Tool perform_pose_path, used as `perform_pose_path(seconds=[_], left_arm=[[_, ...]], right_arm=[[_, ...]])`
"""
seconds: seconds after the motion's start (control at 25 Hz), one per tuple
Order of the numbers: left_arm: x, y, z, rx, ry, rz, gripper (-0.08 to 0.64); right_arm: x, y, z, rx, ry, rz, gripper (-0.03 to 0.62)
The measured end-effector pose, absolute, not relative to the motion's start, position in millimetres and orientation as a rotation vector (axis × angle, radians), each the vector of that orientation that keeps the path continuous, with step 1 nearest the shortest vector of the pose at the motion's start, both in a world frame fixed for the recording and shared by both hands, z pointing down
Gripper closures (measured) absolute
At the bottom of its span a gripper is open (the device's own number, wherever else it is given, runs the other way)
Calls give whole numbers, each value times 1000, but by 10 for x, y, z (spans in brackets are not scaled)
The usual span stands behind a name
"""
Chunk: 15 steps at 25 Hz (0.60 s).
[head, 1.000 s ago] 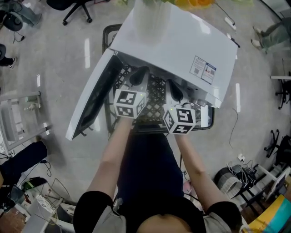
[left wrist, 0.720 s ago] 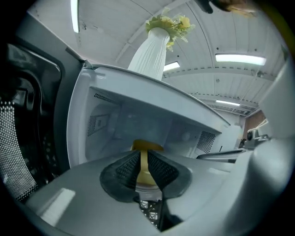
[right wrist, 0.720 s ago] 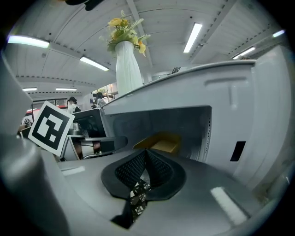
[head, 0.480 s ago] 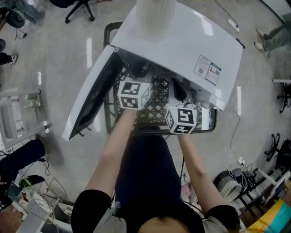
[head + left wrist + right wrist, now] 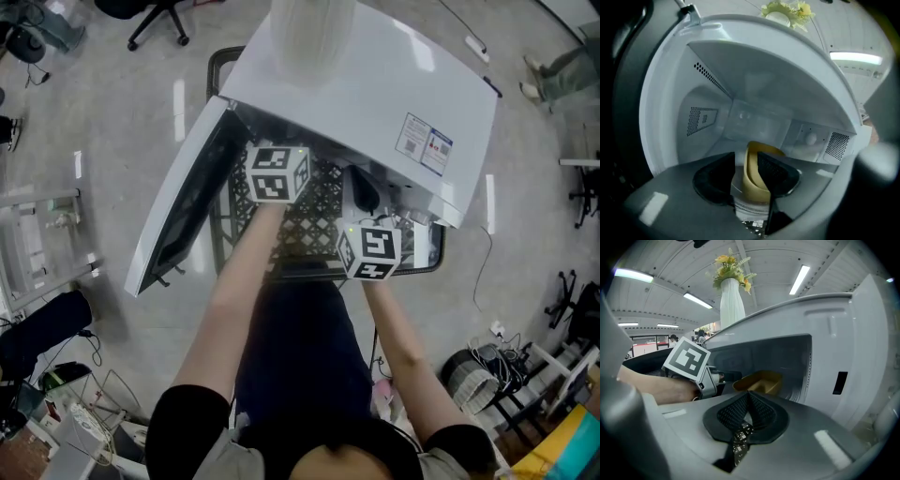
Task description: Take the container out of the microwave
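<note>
Both forearms (image 5: 246, 281) reach from the person toward the open front of the microwave (image 5: 375, 84), which stands on a black mesh rack (image 5: 319, 211).

Right gripper (image 5: 749, 393): the jaws are pressed together, the mesh pads meet, and nothing is between them. It is held outside the cavity, over the rack's front edge and right of centre.

Left gripper (image 5: 746, 157): the jaws are spread and have just been opening. The near wall of the container (image 5: 752, 183) stands between them. A gap shows beside the left pad. The right pad lies close to the wall's inner face, and contact there cannot be confirmed. This gripper reaches into the cavity from the left, and its marker cube (image 5: 278, 173) sits at the opening, just under the front edge of the microwave's top.

The container is yellow, open-topped and upright. It is inside the microwave on the cavity floor, well forward of the rear wall (image 5: 759, 122) and left of the vented right-hand wall.

The door (image 5: 183, 211) is swung fully open at the microwave's left side.

A white ribbed vase (image 5: 731, 301) stands at the far edge of the microwave's top and holds yellow flowers (image 5: 729, 266).

Beyond the microwave, an office chair (image 5: 155, 14) stands on the grey floor, and strip lights (image 5: 698, 300) run across the ceiling.
</note>
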<state>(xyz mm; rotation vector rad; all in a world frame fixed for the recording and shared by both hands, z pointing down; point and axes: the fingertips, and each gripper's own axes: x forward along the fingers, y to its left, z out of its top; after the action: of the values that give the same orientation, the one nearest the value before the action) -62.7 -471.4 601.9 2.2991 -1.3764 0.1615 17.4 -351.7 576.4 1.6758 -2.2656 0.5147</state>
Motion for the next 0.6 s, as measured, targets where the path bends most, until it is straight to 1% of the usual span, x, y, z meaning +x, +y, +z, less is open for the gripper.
perform_pose_path(seconds=[0.32,0.6], left_arm=[[-474,-4783,6194,2282,-1341,226,414],[-488,-4834,6265,2220,-1365,261,414]], right_arm=[[200,-3481,5777,1676,-2255,525,591],[215,-3451,5763,1672,-2254,529,591]])
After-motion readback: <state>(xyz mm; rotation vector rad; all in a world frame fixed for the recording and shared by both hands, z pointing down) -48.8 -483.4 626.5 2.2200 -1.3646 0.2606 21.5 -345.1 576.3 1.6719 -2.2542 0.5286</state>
